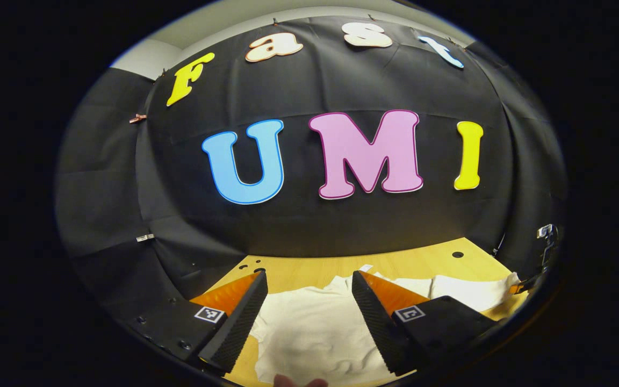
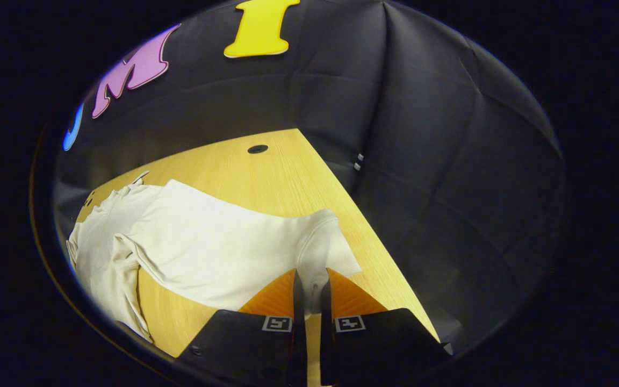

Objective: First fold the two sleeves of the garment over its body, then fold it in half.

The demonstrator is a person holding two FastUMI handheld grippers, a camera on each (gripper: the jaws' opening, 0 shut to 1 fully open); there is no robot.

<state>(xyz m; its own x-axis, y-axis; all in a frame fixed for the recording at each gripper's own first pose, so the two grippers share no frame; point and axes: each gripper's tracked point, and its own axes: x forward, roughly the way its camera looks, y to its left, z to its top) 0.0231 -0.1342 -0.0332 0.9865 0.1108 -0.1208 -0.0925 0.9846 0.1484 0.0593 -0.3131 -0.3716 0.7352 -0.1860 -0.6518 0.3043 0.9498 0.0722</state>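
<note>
A cream-white long-sleeved garment [image 2: 202, 247] lies on the wooden table [image 2: 266, 177]. Its sleeve [image 2: 320, 252] stretches toward the table's right edge, and my right gripper [image 2: 312, 293] is shut on the cuff end, the cloth pinched between both fingers. In the left gripper view, my left gripper [image 1: 309, 290] stands open above the garment's body [image 1: 309, 328], with its fingers [image 1: 245, 312] wide apart and nothing between them. The garment's other sleeve [image 2: 121, 274] lies bunched along the left side of the body.
The table's right edge [image 2: 374, 236] runs close beside my right gripper, with the black cloth wall beyond it. A small dark hole [image 2: 257, 149] sits in the tabletop near the back. A fingertip [image 1: 288, 380] shows at the bottom of the left gripper view.
</note>
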